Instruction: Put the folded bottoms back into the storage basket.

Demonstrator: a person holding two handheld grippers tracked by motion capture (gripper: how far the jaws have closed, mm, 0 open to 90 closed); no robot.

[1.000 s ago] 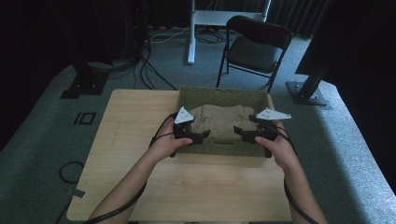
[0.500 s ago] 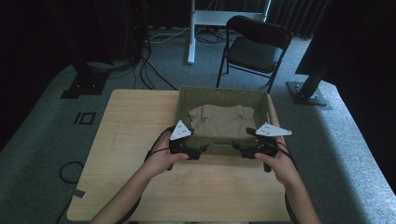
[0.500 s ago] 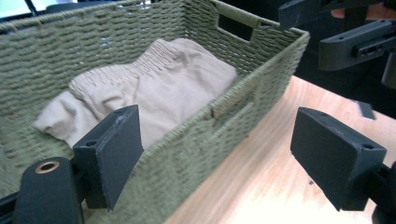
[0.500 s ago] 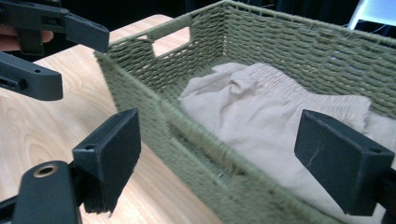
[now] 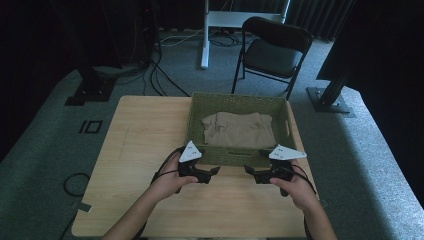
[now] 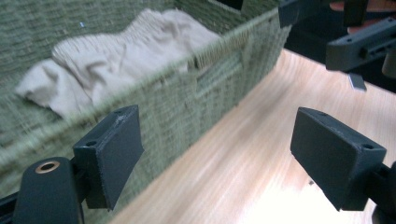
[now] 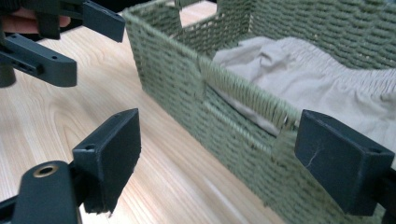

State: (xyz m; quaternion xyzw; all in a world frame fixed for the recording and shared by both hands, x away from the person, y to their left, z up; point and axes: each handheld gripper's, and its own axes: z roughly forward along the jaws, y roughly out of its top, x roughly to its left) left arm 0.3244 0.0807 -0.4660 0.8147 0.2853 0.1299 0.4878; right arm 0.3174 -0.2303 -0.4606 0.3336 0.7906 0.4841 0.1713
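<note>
- The room is dim, with a grey-green carpet, cables trailing over it, and a black folding chair beyond the far edge of the desk.
- The desk is a pale wood top; its left half lies bare.
- A woven green basket stands on the right half of the desk, toward the far edge, with a handle slot cut in its near wall.
- A beige cloth lies crumpled inside the basket, filling most of its floor; in the right gripper view it shows through the handle slot.
- The left tongs are held low over the desk just in front of the basket's near wall, pointing right, jaws wide apart with nothing between them.
- The right tongs face them from the right, also spread wide and empty, near the basket's front right corner.
- The two tongs point at each other with a small gap between.
- A second ago both tongs were up at the basket, over the cloth; since then they have drawn back toward the person and now sit clear of the basket, over bare wood.
- The cloth lies flatter and more spread than before.
</note>
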